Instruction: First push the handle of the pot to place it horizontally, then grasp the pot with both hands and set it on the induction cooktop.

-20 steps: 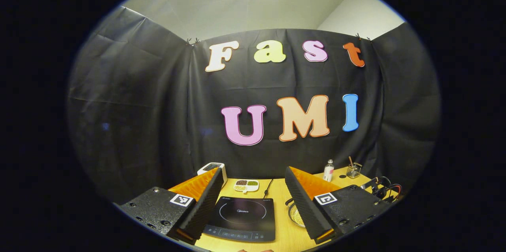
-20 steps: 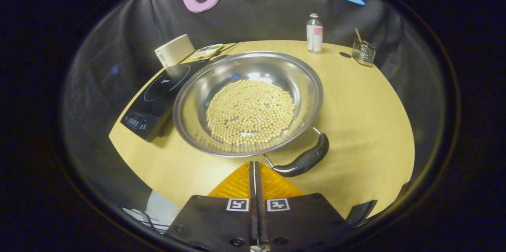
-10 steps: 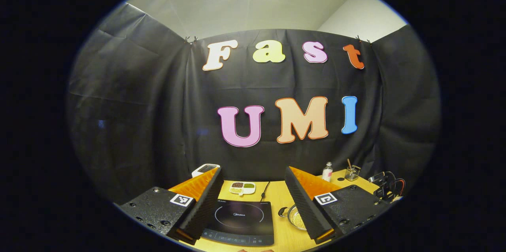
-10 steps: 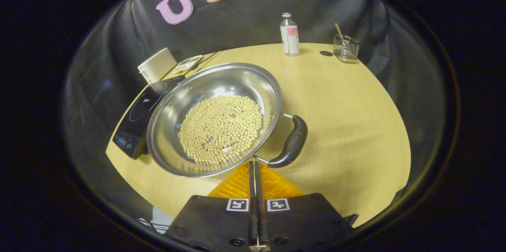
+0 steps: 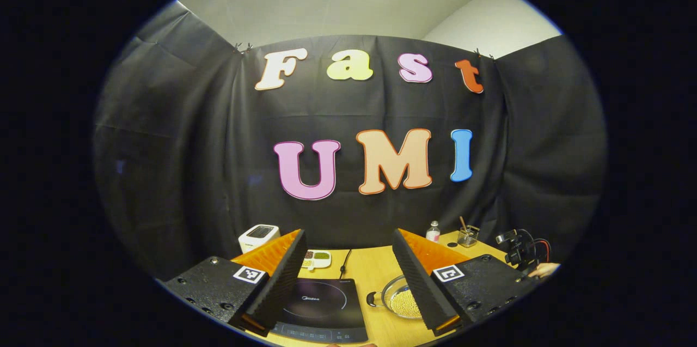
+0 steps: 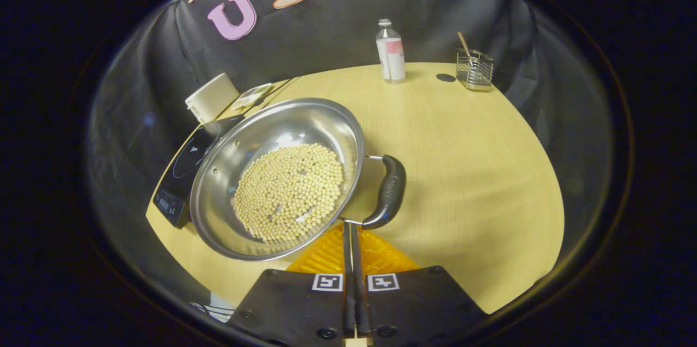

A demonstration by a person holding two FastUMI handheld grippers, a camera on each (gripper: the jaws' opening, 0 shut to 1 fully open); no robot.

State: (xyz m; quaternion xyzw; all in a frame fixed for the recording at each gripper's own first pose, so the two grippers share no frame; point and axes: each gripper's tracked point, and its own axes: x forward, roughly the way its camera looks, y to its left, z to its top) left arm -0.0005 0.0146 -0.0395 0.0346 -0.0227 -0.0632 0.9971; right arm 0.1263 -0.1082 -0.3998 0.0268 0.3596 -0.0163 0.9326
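Pot [image 6: 283, 172] handle [image 6: 387, 192] swung rightward; beans [image 6: 291, 192] inside. Right gripper [image 6: 351, 238] jaws closed, empty; left gripper [image 5: 348, 281] jaws wide, empty.

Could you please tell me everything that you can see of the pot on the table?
The pot is a wide, shallow, shiny metal pan sitting upright on the wooden table, with a layer of small pale beans in its bottom. A dark handle on wire arms juts from its right side; a smaller one shows opposite. It sits beside the induction cooktop, and the right gripper, jaws shut, is at its near rim.

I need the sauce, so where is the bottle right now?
In the right gripper view the bottle stands at the table's far edge, left of the wire holder.
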